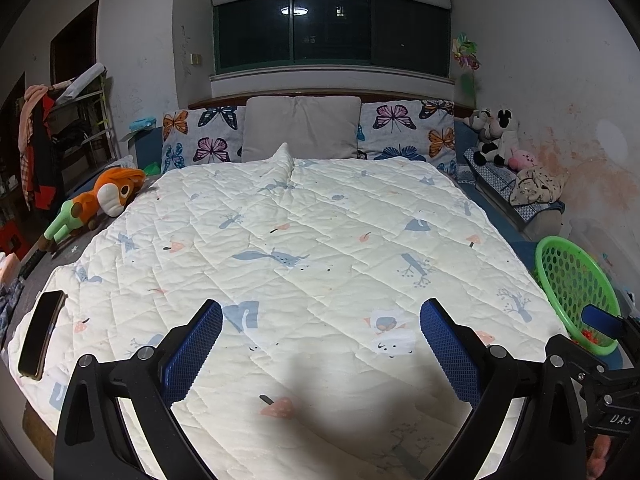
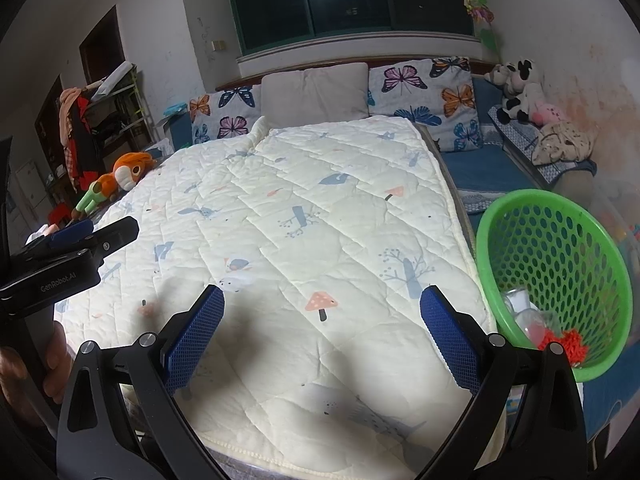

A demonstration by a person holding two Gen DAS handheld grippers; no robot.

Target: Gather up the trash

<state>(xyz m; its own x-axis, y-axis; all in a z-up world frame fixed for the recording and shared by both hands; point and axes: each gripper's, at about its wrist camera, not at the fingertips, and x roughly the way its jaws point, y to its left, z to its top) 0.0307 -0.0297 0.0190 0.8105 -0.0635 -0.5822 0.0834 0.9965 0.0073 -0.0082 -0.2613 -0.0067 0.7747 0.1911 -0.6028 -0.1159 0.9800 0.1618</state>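
Two handheld grippers are hovering over the foot of a bed, both with jaws spread wide and nothing between them: the left gripper (image 1: 321, 346) and the right gripper (image 2: 322, 334) are each showing blue, fine-gridded rubber pads (image 1: 195, 350) set in black angular frames. Beneath them a cream quilted bedspread (image 1: 304, 240) is lying flat, its diamond stitching printed with pale blue trees, foxes and pink mushrooms. At the bed's right edge a round green plastic basket (image 2: 560, 248), its wall pierced with rows of oval holes, is tilting toward the mattress; inside it the collected trash is lying at the bottom, crumpled clear plastic (image 2: 532, 320) beside a shaggy red-orange scrap (image 2: 566, 344). A dark, glossy rectangular phone (image 1: 42, 334) is resting on the bedspread's left corner. At the head, a plain grey pillow (image 1: 302, 128) is leaning between two butterfly-print pillows (image 1: 408, 130). A plush orange toy (image 1: 104, 196) is sprawling along the left side, and black-and-white stuffed animals (image 1: 494, 136) are sitting on the blue ledge at right. A hand (image 2: 24, 380) is gripping the left tool's handle.
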